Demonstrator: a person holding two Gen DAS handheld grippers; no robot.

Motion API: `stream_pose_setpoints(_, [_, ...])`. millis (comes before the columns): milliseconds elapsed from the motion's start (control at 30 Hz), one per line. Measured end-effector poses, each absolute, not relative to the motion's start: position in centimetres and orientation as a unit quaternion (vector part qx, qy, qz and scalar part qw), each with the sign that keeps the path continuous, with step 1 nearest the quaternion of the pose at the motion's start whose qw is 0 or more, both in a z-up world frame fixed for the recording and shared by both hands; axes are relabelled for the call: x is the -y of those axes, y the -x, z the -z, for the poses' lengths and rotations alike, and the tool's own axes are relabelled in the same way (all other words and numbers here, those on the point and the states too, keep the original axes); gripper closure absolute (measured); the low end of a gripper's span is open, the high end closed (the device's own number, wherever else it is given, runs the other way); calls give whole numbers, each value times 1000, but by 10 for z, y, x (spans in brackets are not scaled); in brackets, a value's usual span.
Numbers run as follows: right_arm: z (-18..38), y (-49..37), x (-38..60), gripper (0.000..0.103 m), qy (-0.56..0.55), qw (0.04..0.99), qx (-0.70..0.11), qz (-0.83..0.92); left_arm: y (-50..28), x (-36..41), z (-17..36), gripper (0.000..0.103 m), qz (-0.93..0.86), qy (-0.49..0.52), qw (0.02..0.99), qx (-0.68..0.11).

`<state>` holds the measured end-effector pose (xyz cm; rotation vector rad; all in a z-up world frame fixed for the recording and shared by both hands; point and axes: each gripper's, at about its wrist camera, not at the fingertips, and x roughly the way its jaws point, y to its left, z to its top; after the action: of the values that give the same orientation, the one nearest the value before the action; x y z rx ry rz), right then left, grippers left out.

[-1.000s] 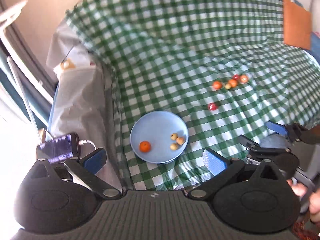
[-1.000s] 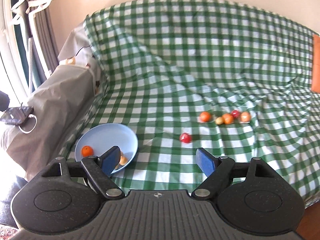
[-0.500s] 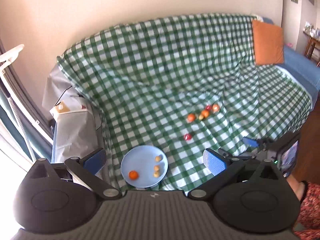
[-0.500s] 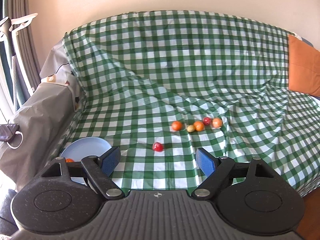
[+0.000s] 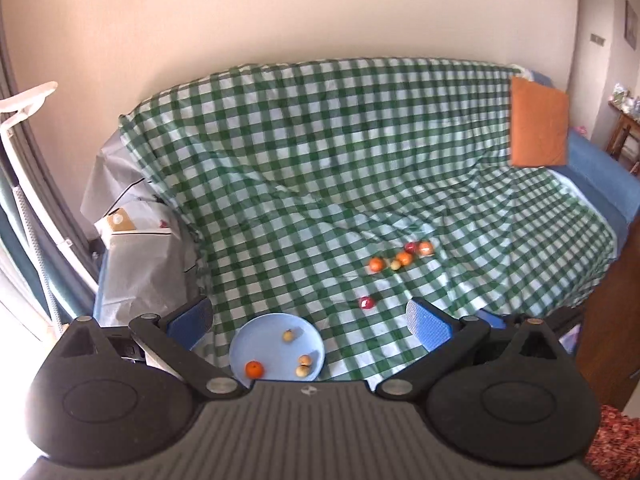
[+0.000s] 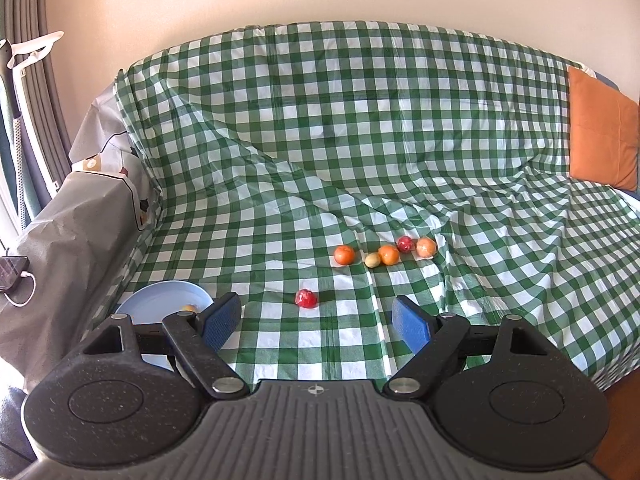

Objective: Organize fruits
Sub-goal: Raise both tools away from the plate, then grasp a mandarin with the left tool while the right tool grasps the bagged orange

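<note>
A light blue plate (image 5: 272, 346) lies on the green checked cloth (image 5: 340, 184) near its front left edge, holding an orange (image 5: 254, 369) and three small yellow fruits (image 5: 304, 360). A lone red fruit (image 6: 306, 298) sits right of the plate (image 6: 160, 302). Farther back lies a row of several orange, yellow and red fruits (image 6: 386, 253). My left gripper (image 5: 310, 322) hangs open and empty, high above the plate. My right gripper (image 6: 316, 322) is open and empty too, just short of the red fruit.
The cloth covers a sofa with an orange cushion (image 6: 602, 142) at the right. A grey-wrapped armrest (image 6: 64, 232) with a phone on a cable (image 6: 12, 270) stands left. A white stand (image 5: 24, 160) and curtains are at the far left.
My left gripper rose and tilted up, so the plate and fruits shrank and slid lower in view. The right view shifted rightwards, pushing the plate to the left edge behind its finger.
</note>
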<state>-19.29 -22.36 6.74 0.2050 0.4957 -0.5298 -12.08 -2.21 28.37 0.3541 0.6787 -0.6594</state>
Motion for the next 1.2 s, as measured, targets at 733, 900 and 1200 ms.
stream_pose_setpoints(733, [19,113,400,14,-106,904,-230,345,-65,244,-36,0,299,-247,820,-421])
stream_pose_setpoints(900, [49,67,469,38,-73,909,-235,336,-110,318,33,0,315,-244,809,-432])
stream_pose_setpoints(1200, [113,-12,553,48,-42,906,-312,284,-164,407,133,1,325,-270,776,-468])
